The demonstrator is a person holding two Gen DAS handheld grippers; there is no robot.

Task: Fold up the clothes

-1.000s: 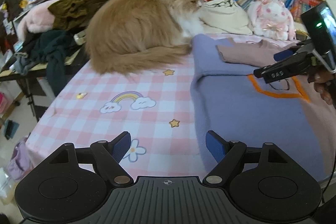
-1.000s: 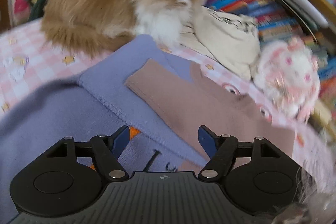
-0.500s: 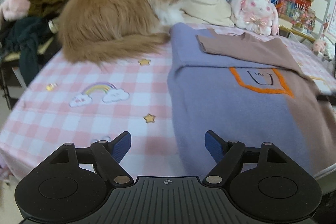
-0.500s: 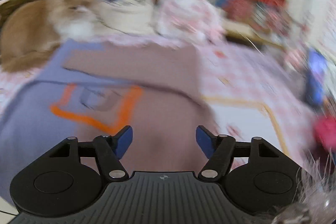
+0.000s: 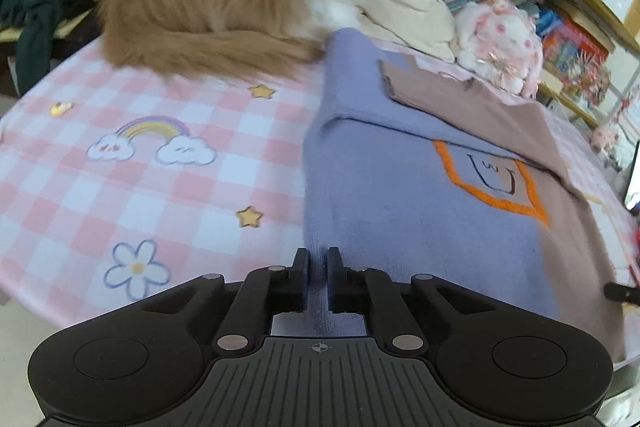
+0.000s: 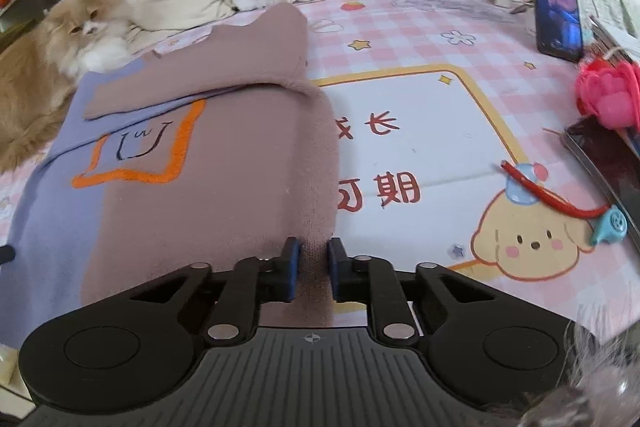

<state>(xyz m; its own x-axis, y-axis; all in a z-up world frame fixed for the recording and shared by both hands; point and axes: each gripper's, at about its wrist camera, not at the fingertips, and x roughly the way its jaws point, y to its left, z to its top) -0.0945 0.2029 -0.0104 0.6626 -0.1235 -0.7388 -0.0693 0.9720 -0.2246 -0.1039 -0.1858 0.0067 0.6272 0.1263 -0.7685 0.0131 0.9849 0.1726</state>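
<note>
A: Left wrist view has the left gripper with its fingers pinched together on the near hem of the sweater, at the purple corner; the garment lies flat on the pink checked tablecloth, sleeves already folded across its upper part.

B: Right wrist view matches; the right gripper is clamped on the brown corner of the same hem; the orange cat sits just beside the far shoulder.

A: How will it handle, do you think?

B: Soft, thick knit, I'd judge; light, limp, and it will sag between the two holds; fuzzy enough not to slip from the pads.

A: So the hem corners are the right hold?

B: Probably; lifted evenly they'd carry the hem toward the collar; the cat may hinder the far edge.
</note>
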